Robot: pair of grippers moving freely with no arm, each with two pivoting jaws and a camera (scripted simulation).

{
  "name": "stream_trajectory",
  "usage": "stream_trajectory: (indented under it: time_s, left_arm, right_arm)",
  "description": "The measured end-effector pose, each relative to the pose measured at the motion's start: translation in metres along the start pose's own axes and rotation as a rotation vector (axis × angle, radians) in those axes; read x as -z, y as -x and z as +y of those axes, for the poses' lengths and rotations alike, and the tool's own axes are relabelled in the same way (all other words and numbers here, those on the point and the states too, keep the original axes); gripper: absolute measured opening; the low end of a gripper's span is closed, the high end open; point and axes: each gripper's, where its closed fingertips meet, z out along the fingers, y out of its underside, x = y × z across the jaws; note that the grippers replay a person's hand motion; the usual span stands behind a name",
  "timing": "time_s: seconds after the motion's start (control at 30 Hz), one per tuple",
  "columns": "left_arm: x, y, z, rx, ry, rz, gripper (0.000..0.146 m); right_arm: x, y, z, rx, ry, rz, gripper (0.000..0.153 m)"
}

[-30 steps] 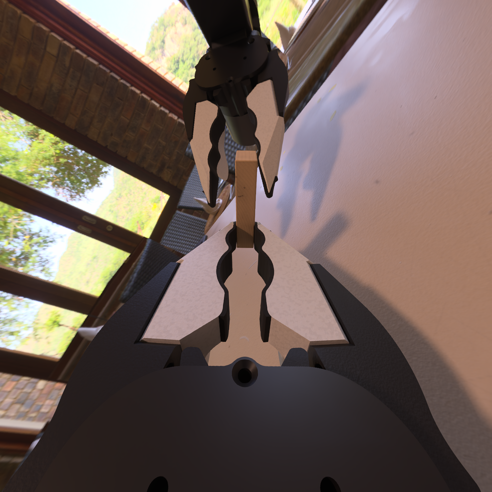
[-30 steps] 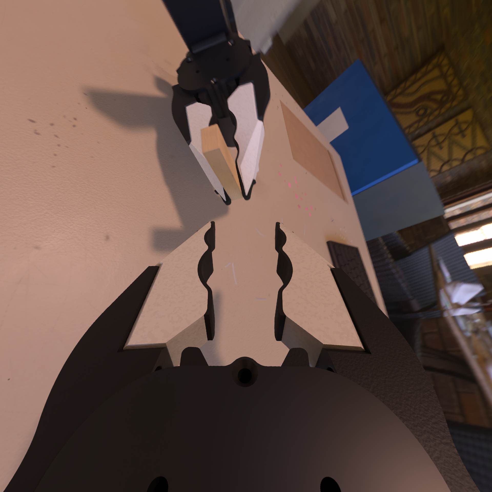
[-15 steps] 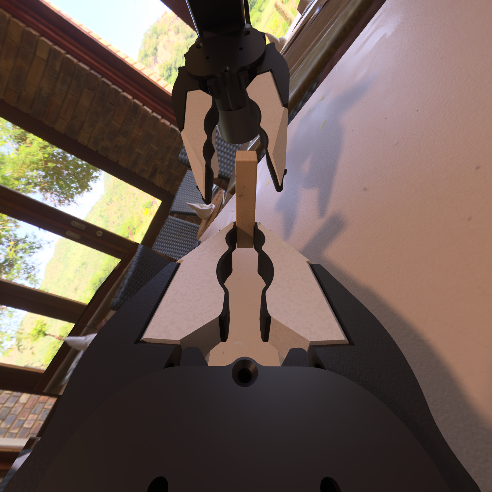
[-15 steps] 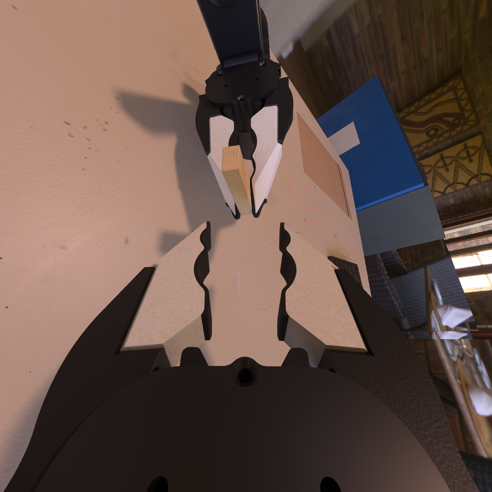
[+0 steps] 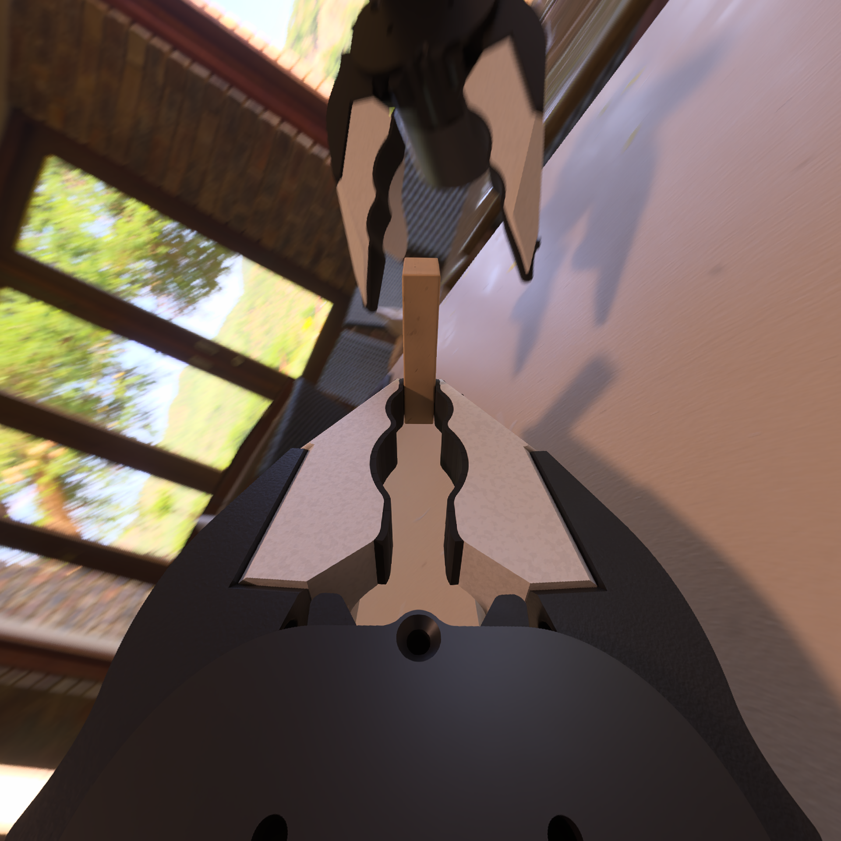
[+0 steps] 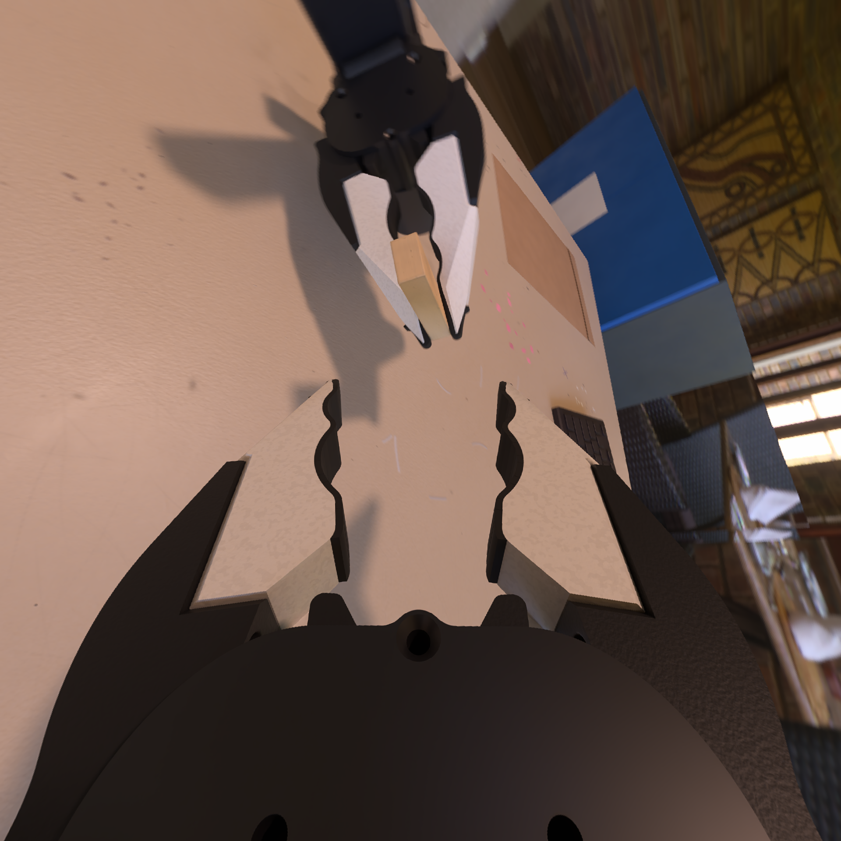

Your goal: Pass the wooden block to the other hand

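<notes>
The wooden block is a thin pale slab, clamped by one end between my left gripper fingertips and sticking out forward. My right gripper faces it from ahead with its jaws wide open, its fingertips flanking the block's far end without touching. In the right wrist view, my right gripper is open and empty. The left gripper is ahead of it, shut on the block, and a gap shows between the block and my right fingertips.
Both grippers hover over a beige table. A brown mat, a blue box and a dark keyboard-like object lie toward the table's right edge. Windows and a brick wall lie beyond the table in the left wrist view.
My right gripper's jaws have opened wider and it looms larger in the left wrist view. The left gripper keeps its grip on the block, and both views have swung slightly.
</notes>
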Motion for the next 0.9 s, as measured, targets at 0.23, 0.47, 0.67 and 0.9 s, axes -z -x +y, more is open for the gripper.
stream_trajectory:
  time_s: [0.23,0.47,0.67,0.9]
  left_arm:
    - [-0.004,0.014,0.025,-0.319,0.237,-0.161,0.011]
    - [-0.005,0.012,0.027,-0.353,0.252,-0.156,0.011]
    - [-0.006,0.013,0.038,-0.264,0.293,-0.131,0.011]
    - [-0.008,0.008,0.035,-0.283,0.282,-0.112,0.011]
  right_arm:
    - [0.01,-0.029,-0.008,-0.165,-0.047,0.154,0.077]
    - [0.02,-0.055,-0.036,-0.32,-0.215,0.344,0.078]
    - [-0.017,-0.013,-0.015,0.019,0.091,0.327,0.056]
    - [-0.039,-0.007,0.004,0.326,0.333,0.383,0.032]
